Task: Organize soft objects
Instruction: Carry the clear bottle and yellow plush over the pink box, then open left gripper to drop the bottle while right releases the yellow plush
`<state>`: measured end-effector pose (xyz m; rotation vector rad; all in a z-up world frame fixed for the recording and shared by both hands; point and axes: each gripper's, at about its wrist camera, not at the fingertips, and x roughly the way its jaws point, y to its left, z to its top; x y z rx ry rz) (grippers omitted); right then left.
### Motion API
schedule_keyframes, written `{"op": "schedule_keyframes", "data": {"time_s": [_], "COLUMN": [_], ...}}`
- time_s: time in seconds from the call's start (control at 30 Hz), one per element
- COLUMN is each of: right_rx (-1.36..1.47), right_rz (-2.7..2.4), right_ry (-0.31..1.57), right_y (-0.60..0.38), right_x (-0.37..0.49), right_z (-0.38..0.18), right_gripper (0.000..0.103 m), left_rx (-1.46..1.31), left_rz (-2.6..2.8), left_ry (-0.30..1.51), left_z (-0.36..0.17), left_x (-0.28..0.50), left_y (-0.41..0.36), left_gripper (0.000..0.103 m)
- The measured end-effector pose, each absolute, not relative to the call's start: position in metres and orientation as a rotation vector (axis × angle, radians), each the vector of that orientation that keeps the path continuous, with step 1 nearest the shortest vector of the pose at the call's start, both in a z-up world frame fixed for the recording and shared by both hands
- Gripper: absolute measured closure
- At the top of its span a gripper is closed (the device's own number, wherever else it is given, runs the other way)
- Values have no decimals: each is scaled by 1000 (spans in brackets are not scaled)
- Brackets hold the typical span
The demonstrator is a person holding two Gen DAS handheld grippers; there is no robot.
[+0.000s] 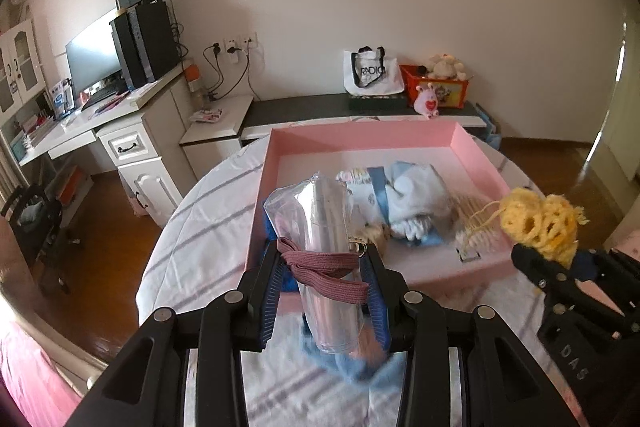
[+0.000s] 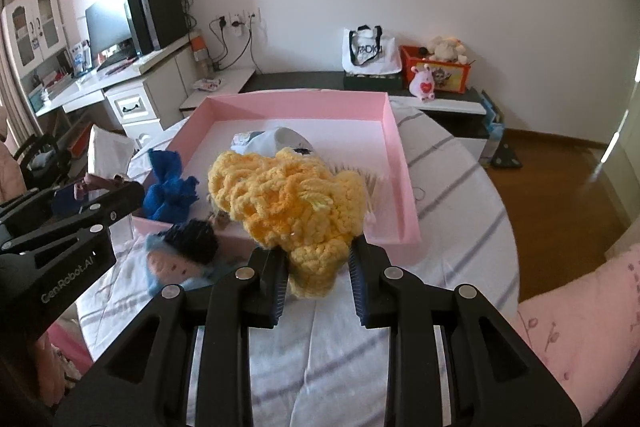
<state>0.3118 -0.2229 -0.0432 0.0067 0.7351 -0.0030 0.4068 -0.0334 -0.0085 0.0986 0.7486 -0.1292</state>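
Note:
My left gripper point(image 1: 326, 287) is shut on a clear plastic pouch point(image 1: 324, 227) bound with a mauve strap point(image 1: 324, 271), held above the near left edge of the pink box point(image 1: 360, 135). The right gripper point(image 2: 316, 267) is shut on a yellow crochet piece point(image 2: 288, 203), which hangs over the box's near edge. Inside the box lie pale blue and white clothes point(image 1: 408, 199). A blue cloth point(image 2: 170, 191) sits at the box's near left corner. A small doll point(image 2: 184, 255) with dark hair lies on the striped bedcover point(image 2: 460, 211), blurred.
A white desk point(image 1: 120, 123) with a monitor and a black computer tower stands at the left. A low bench point(image 1: 320, 107) along the wall carries a tote bag, an orange toy box and plush toys. Wooden floor surrounds the bed. A pink pillow point(image 2: 580, 307) lies at the right.

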Motion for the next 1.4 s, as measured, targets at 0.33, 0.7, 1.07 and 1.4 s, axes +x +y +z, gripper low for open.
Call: {"op": "schedule_keyframes", "data": {"time_s": [0.33, 0.7, 1.07, 1.4], "right_rx": [-8, -19, 7, 3], "right_rz": [15, 11, 14, -30], "right_ry": [778, 829, 821, 773], "right_y": [-216, -211, -218, -223], "right_x": [363, 400, 402, 380], "right_z": [-62, -81, -82, -70], "right_gripper": [78, 78, 58, 20], "left_rx": [50, 43, 44, 49], "left_rz": [-161, -174, -196, -173], "left_ry": [815, 863, 868, 832], "left_z": [-40, -63, -69, -71], "left_x": [490, 535, 552, 528], "left_y": [-36, -28, -27, -16], "left_gripper": [68, 66, 41, 20]}}
